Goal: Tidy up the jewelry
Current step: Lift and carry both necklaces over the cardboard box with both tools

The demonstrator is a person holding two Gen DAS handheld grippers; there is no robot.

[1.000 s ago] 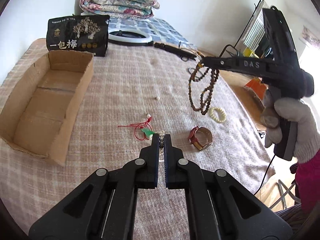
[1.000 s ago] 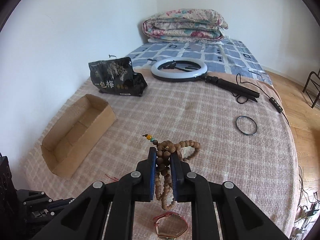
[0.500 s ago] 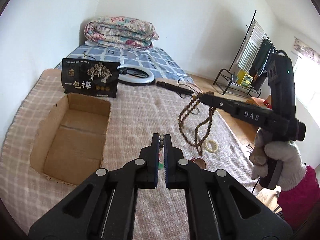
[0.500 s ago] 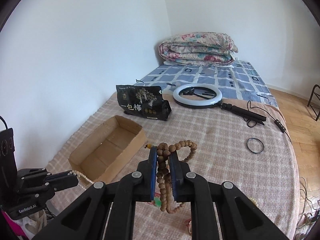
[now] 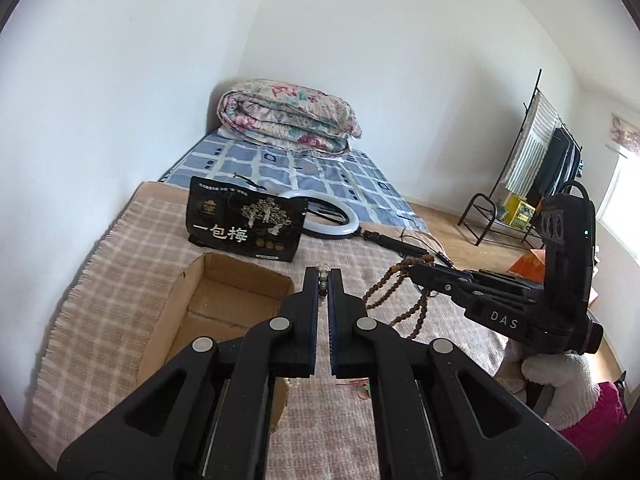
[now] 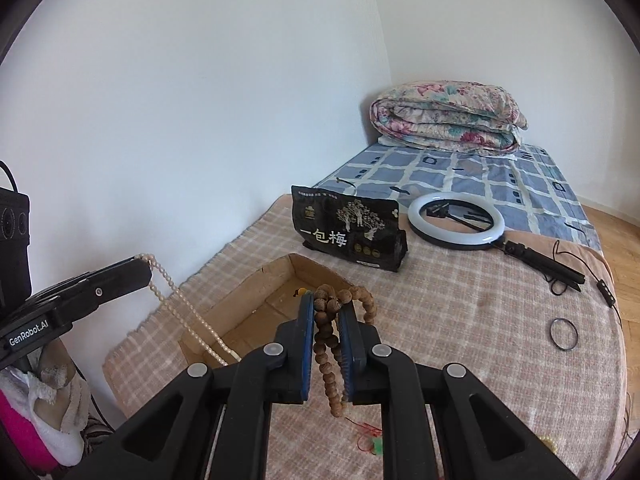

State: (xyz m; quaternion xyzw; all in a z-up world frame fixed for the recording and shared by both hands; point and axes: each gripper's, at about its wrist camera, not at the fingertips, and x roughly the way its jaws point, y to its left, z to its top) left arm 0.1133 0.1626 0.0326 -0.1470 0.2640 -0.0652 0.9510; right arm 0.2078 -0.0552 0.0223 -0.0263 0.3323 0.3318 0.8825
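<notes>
Covering bed: checked blanket [image 6: 460,320]; left hand-held gripper [image 5: 323,276] clenched on pearl strand [image 6: 176,308], right hand-held gripper [image 6: 325,304] on wooden beads [image 6: 326,340].

Matt corrugated cardboard box [image 6: 256,304], glossy pearl strand [image 6: 180,312], rough wooden beads [image 6: 326,336], woven checked blanket [image 6: 460,320]

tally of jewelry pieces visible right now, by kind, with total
Bead strands held in grippers: 2, pearl necklace in left gripper, brown wooden bead strand in right gripper
Black ring on blanket: 1
Red-cord green pendant on blanket: 1
Pale bead bracelet, partly seen: 1
Total: 5
</notes>
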